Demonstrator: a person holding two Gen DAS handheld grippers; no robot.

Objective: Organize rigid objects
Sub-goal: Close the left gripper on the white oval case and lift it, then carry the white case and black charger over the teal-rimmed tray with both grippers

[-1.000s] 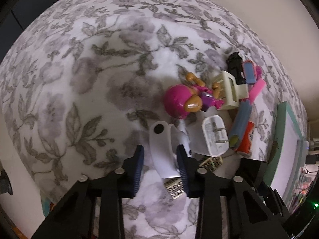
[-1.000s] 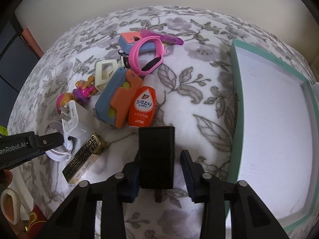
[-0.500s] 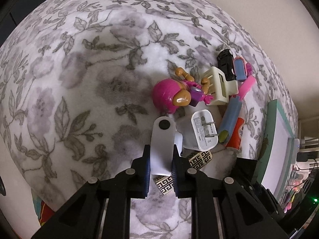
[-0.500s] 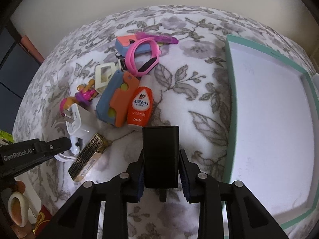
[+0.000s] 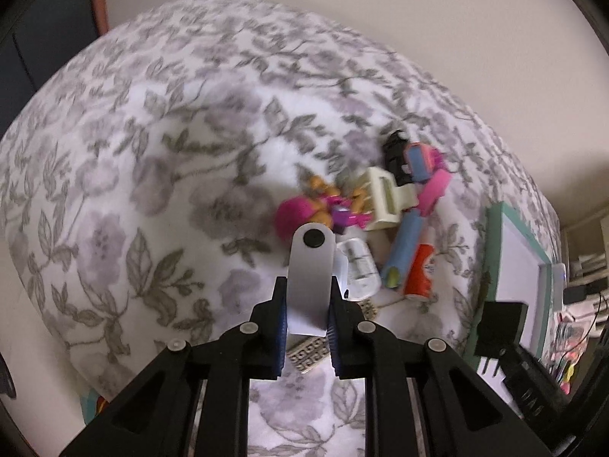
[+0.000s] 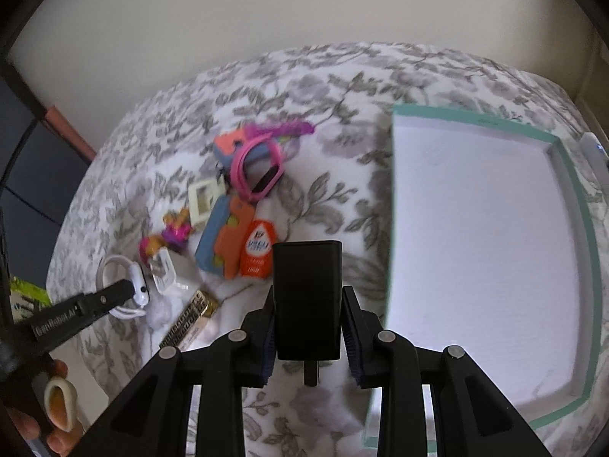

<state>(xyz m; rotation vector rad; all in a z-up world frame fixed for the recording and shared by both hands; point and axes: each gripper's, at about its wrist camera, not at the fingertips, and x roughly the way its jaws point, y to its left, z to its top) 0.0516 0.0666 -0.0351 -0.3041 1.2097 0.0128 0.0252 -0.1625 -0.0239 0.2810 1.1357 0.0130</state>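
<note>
My left gripper (image 5: 304, 301) is shut on a white strap-like piece with a black dot (image 5: 309, 278) and holds it above the floral cloth; it also shows in the right wrist view (image 6: 125, 289). My right gripper (image 6: 307, 327) is shut on a black power adapter (image 6: 307, 301), lifted just left of the teal-rimmed white tray (image 6: 392, 209). On the cloth lies a pile: a pink doll (image 5: 300, 213), a white charger (image 5: 357, 266), a blue-orange toy (image 6: 224, 240), an orange bottle (image 6: 257, 247), a pink watch (image 6: 259, 167) and a gold patterned box (image 6: 190, 320).
A cream square frame (image 6: 203, 200) lies in the pile. The tray (image 5: 540, 262) sits at the right of the cloth. The bed edge and a dark cabinet are at the left. A wall runs behind.
My left gripper has closed on the white strap piece and lifted it off the cloth. My right gripper has closed on the black adapter, raised it and moved toward the tray.
</note>
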